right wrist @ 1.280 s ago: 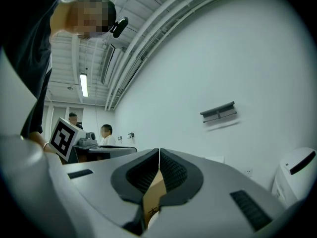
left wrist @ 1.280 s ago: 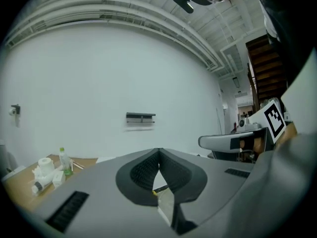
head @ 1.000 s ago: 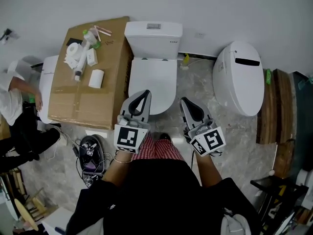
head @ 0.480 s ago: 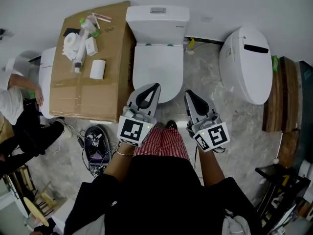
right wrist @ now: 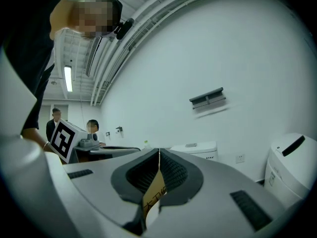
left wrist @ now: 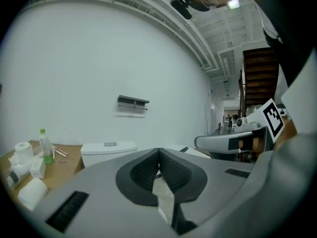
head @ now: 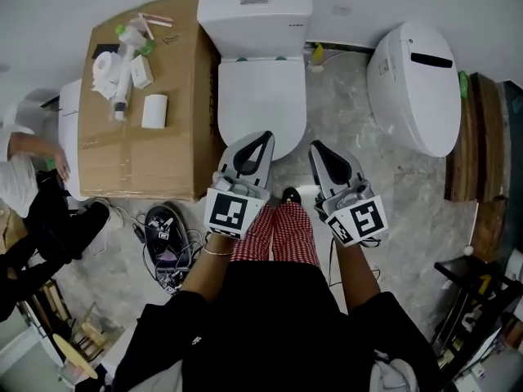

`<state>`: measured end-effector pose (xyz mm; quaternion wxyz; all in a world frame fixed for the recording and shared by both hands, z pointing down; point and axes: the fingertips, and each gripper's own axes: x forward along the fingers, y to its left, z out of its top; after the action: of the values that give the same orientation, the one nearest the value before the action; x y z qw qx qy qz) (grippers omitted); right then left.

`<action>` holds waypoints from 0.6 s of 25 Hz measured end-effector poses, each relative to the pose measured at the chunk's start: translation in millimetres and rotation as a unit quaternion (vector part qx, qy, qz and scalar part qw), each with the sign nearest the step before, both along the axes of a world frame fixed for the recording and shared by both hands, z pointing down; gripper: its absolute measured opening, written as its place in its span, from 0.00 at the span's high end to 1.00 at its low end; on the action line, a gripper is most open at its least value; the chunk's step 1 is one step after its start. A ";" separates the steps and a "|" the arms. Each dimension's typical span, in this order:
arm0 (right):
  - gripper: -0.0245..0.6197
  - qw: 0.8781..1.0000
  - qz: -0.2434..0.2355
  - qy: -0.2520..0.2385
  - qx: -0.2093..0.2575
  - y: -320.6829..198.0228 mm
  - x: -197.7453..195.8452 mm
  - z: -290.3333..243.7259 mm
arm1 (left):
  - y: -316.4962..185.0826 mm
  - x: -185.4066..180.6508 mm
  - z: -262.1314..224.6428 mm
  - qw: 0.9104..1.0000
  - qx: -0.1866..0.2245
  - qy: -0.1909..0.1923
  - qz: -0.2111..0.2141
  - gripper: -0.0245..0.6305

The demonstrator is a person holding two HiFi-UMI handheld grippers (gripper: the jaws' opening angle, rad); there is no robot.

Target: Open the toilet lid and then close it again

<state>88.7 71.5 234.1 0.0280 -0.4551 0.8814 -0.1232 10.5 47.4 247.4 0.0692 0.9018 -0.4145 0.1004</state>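
The white toilet stands against the wall with its lid [head: 261, 96] down flat over the bowl and its tank [head: 255, 13] behind. My left gripper [head: 265, 136] is shut and empty, and its tip overlaps the lid's front edge in the head view. My right gripper [head: 315, 146] is also shut and empty, just right of the bowl's front. In the left gripper view the shut left gripper [left wrist: 158, 150] points toward the tank [left wrist: 109, 150]. The right gripper view shows the shut right gripper [right wrist: 158, 151] with the tank [right wrist: 195, 149] beyond it.
A cardboard box [head: 163, 149] stands left of the toilet, with paper rolls [head: 154, 110] and a bottle on top. A second white toilet [head: 413, 84] lies to the right. Cables and a device [head: 163, 239] lie on the floor at left. A person [head: 29, 186] crouches at far left.
Both grippers have stayed shut and side by side. They have edged forward and slightly right toward the toilet's front, and the head view has shifted with them.
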 end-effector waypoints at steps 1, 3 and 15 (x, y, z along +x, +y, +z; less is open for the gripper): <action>0.93 1.000 0.000 0.000 -0.002 -0.6 -0.7 3.0 | -0.5 0.3 3.5 1.000 -0.004 0.001 0.000 0.96; 0.93 1.000 0.002 -0.002 -0.005 -2.8 -2.7 8.5 | -2.4 -0.2 11.0 1.000 -0.007 0.003 -0.001 0.96; 0.93 1.000 0.004 -0.021 -0.001 -12.6 -14.6 35.1 | -0.4 2.1 51.4 1.000 -0.019 -0.004 0.014 0.96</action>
<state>74.1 58.9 269.1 0.0468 -0.4556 0.8789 -0.1333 12.6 47.0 298.7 0.0827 0.9058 -0.4000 0.1129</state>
